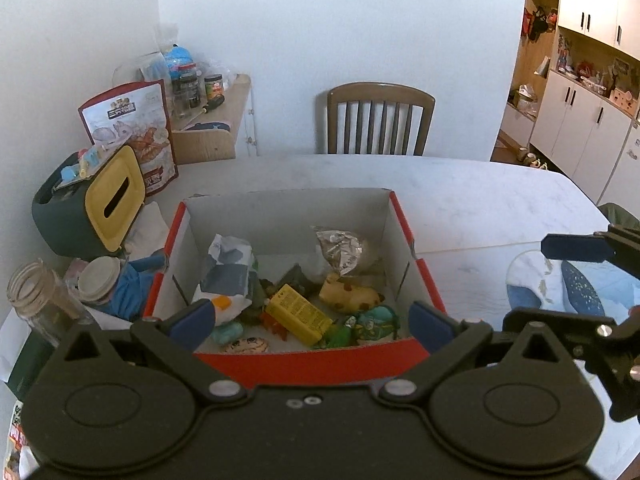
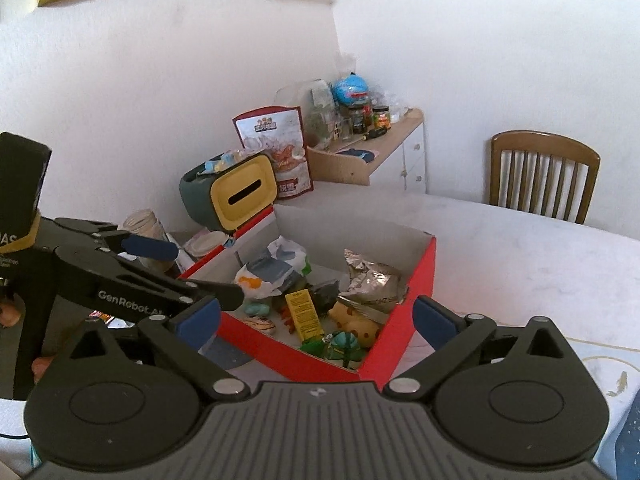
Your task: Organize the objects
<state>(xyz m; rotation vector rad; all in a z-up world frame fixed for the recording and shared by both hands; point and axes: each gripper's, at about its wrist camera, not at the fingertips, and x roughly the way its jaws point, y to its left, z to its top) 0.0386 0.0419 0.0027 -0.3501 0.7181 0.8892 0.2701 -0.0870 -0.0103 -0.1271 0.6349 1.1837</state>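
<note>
A shallow cardboard box (image 1: 412, 240), red outside and plain white inside, sits on the pale marbled worktop (image 1: 480, 200); its rectangular walls stand upright and its top is open. Inside lies a loose heap of small things: a crumpled white and grey-blue paper packet (image 1: 228, 272) at the left; a crinkled silver foil bag (image 1: 340, 250) toward the far right corner; a flat yellow carton (image 1: 298, 314) with fine print lying in the middle; a yellow spotted soft toy (image 1: 350, 298) just beside it; a rounded teal and green figure (image 1: 374, 324) near the front wall.

The left tongs (image 1: 312, 322) hang above the near edge of the box, their blue rubbery pads spread wide with nothing between them; the right tongs (image 2: 316, 320) stand just as wide and empty, set toward the box's near right corner. In the right wrist view the left tool's black jointed arms reach in from the left.

Left of the box stands a dark green tissue holder (image 1: 60, 216) with a rounded yellow slotted face; behind it leans a glossy printed pouch (image 1: 132, 128); a clear ribbed glass jar (image 1: 36, 300) stands near the front left. A wooden slat-back chair (image 1: 380, 120) stands at the worktop's far side.
</note>
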